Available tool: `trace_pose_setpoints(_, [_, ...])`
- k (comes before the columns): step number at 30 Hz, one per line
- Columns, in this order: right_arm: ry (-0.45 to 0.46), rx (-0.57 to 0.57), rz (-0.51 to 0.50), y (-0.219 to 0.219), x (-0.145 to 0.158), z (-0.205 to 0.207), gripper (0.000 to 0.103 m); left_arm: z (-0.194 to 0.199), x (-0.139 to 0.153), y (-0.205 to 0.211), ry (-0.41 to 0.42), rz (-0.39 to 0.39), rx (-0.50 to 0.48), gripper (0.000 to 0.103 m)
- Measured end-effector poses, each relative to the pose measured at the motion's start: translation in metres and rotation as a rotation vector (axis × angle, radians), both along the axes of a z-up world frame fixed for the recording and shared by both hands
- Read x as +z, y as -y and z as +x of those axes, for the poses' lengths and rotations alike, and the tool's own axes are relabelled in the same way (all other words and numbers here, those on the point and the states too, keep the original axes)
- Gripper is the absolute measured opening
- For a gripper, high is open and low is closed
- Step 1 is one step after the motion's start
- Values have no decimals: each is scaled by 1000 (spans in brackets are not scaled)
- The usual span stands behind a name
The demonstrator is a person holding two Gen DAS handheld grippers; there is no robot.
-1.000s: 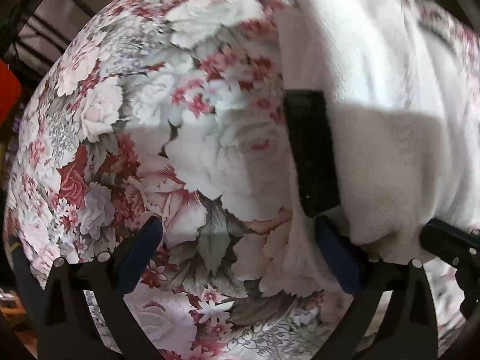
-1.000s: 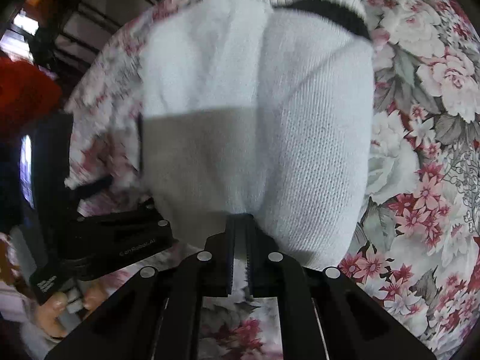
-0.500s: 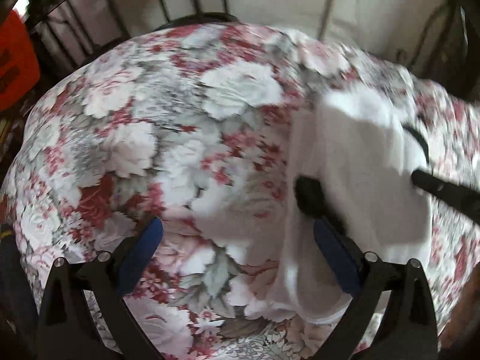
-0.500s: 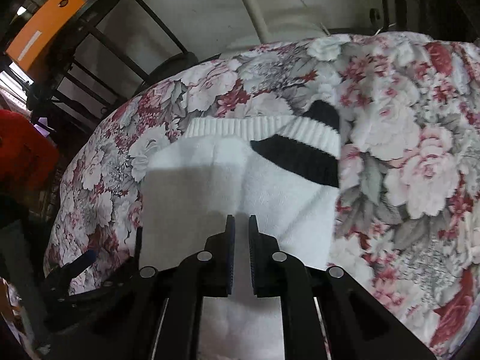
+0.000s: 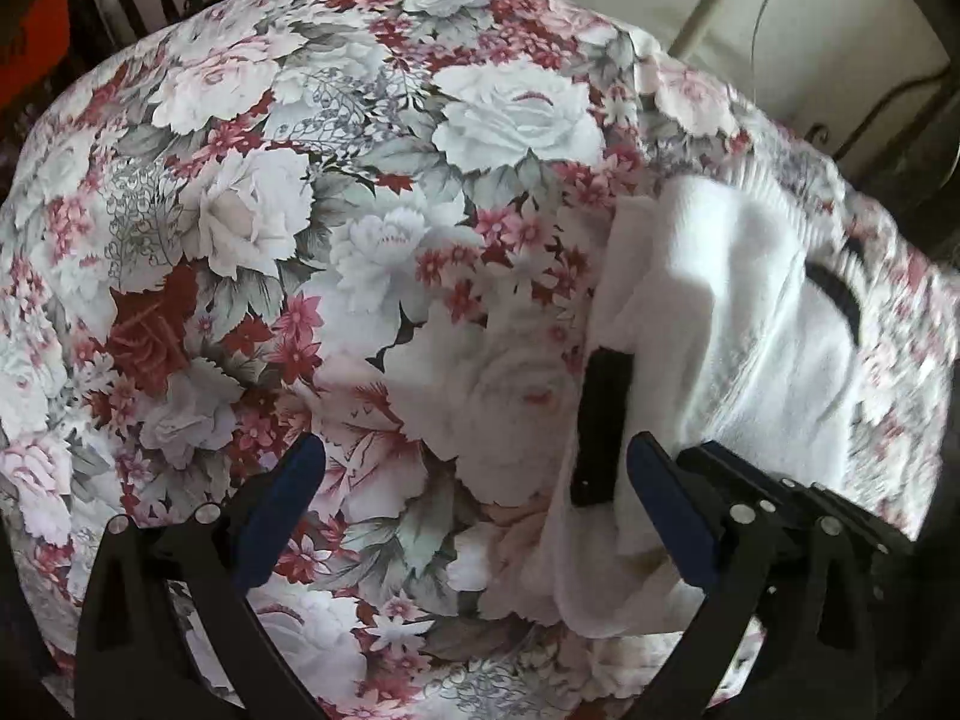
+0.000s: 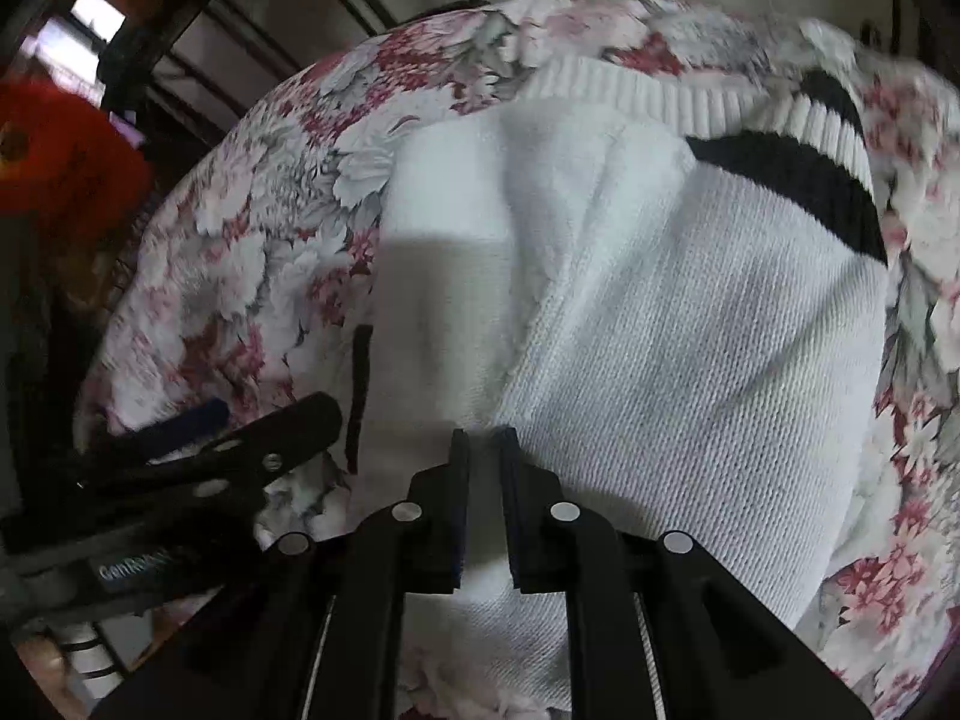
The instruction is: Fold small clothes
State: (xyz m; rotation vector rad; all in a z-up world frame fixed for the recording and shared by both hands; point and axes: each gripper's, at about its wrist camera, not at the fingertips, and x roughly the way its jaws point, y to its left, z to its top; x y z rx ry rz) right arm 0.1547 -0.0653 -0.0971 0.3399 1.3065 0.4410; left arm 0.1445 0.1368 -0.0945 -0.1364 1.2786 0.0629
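Your right claw (image 6: 483,462) is nearly closed, pinching the white sweater's (image 6: 690,348) near edge; it stretches away toward its ribbed hem (image 6: 672,99). Your left claw (image 5: 474,498), spread wide, sits beside its left edge.

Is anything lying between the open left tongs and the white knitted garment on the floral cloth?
Nothing visible does. The left tongs hang open over bare floral tablecloth, and the white knitted garment with black stripes lies right beside their right finger.
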Motion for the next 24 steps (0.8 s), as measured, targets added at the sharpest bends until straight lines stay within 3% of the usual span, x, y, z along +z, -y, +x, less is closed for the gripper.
trace_pose_setpoints(3, [-8, -46, 46, 21, 9, 7, 12, 0, 7, 3, 24, 29, -8, 98])
trace_pose_setpoints(11, [125, -115, 31, 41, 43, 27, 12, -14, 28, 32, 80, -9, -131, 98])
trace_pose_setpoints(14, [140, -110, 9, 33, 41, 49, 12, -17, 5, 44, 32, 151, -165, 98])
trace_pose_setpoints(15, [135, -101, 9, 30, 38, 54, 12, -15, -12, 44, -10, 212, -165, 99])
trace_pose_setpoints(18, [44, -83, -25, 14, 8, 78, 8, -12, -35, 33, -64, 195, -135, 99])
trace_pose_setpoints(21, [-25, -117, -1, 13, -20, 90, 5, -10, -39, 36, -40, 248, -156, 99])
trace_pose_setpoints(24, [-47, -148, 36, 20, -16, 90, 5, -11, -38, 43, -14, 283, -170, 99])
